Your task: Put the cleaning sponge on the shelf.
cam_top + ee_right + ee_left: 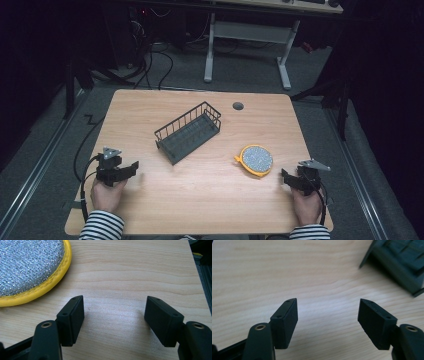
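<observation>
Table (200,200): light wood, filling the middle of the high view; a small dark round hole (238,106) sits near its far edge, right of centre.
Rack (188,132): dark wire rack with a solid tray base, lying at an angle at the centre of the high view; one corner of it (397,262) shows at the upper right of the left gripper view.
Pad (256,160): round, silver mesh face with a yellow rim, flat on the table right of centre in the high view, below and right of the rack and apart from it; it fills the upper left of the right gripper view (27,267).
Left gripper (131,167): lower left of the high view, held in a hand (107,192) with a striped sleeve (101,227), resting low at the table and pointing right toward the rack. In its own view (327,315) the jaws stand wide apart with only bare wood between them.
Right gripper (285,176): lower right of the high view, held in the other hand (306,205), pointing left, near the pad but not touching it. In its own view (114,315) the jaws are spread wide, nothing between them, the pad's rim up and left of the left jaw.
Floor (250,70): grey, with cables and the white legs of a desk (247,37) at the top of the high view.
</observation>
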The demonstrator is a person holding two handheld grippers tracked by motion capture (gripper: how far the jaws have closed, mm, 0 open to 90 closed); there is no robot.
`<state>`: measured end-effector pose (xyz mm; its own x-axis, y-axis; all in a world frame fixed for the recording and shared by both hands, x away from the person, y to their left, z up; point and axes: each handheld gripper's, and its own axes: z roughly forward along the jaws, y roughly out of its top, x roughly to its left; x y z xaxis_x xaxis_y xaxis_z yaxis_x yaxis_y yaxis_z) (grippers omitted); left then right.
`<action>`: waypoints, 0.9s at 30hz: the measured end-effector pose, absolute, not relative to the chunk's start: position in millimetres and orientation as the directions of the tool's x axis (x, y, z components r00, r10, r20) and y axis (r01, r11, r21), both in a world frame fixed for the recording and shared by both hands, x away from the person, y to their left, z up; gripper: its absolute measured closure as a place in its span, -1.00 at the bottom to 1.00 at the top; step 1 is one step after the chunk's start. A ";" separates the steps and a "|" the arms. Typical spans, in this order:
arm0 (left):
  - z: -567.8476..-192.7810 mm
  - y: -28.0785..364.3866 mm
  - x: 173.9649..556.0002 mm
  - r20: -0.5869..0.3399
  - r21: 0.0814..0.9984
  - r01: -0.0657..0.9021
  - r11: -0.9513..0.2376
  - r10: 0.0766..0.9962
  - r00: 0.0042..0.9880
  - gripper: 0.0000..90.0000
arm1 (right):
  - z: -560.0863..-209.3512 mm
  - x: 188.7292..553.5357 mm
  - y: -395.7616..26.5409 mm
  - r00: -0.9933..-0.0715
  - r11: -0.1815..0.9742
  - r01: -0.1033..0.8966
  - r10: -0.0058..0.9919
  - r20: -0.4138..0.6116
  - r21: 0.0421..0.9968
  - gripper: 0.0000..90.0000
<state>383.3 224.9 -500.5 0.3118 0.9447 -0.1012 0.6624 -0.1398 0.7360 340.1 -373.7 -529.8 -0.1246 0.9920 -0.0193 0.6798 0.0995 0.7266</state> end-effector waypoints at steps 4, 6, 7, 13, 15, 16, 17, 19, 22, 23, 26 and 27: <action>-474.9 214.3 383.4 -0.079 0.759 0.628 -0.170 0.934 0.348 -0.27 | -529.8 340.1 -373.7 -0.126 0.100 0.680 0.992 -0.019 0.727 -0.28; -462.4 208.7 385.3 -0.079 0.765 0.619 -0.177 0.928 0.364 -0.28 | -529.8 340.1 -373.6 -0.126 0.100 0.680 0.992 -0.019 0.726 -0.28; -462.4 208.7 385.3 -0.079 0.765 0.619 -0.177 0.928 0.364 -0.28 | -529.8 340.1 -373.6 -0.126 0.100 0.680 0.992 -0.019 0.726 -0.28; -430.0 190.6 403.2 -0.106 0.762 0.621 -0.182 0.912 0.396 -0.29 | -529.8 340.1 -373.6 -0.129 0.102 0.680 0.992 -0.019 0.726 -0.28; -427.0 188.0 406.4 -0.117 0.762 0.623 -0.178 0.908 0.402 -0.30 | -529.8 340.1 -373.6 -0.129 0.102 0.680 0.992 -0.019 0.726 -0.28; -421.8 182.3 413.1 -0.126 0.756 0.628 -0.186 0.900 0.418 -0.31 | -529.8 340.1 -373.5 -0.129 0.102 0.680 0.991 -0.019 0.726 -0.28; -421.8 182.3 413.1 -0.126 0.756 0.628 -0.186 0.900 0.418 -0.32 | -529.8 340.0 -373.5 -0.130 0.103 0.680 0.991 -0.019 0.726 -0.28; -418.5 176.3 419.4 -0.120 0.750 0.631 -0.196 0.899 0.422 -0.32 | -529.7 340.0 -373.5 -0.132 0.104 0.680 0.991 -0.018 0.726 -0.28; -417.5 164.4 431.5 -0.117 0.735 0.645 -0.209 0.898 0.425 -0.32 | -529.6 339.9 -373.3 -0.133 0.105 0.681 0.991 -0.018 0.724 -0.28; -418.3 161.7 434.6 -0.111 0.729 0.649 -0.216 0.899 0.424 -0.32 | -529.6 340.0 -373.4 -0.135 0.107 0.681 0.991 -0.020 0.725 -0.28; -421.2 155.4 442.8 -0.102 0.720 0.660 -0.215 0.908 0.407 -0.34 | -529.6 340.0 -373.4 -0.134 0.106 0.681 0.991 -0.019 0.725 -0.28; -421.2 155.4 442.8 -0.102 0.720 0.660 -0.215 0.908 0.407 -0.34 | -529.6 340.0 -373.4 -0.134 0.106 0.681 0.991 -0.019 0.725 -0.28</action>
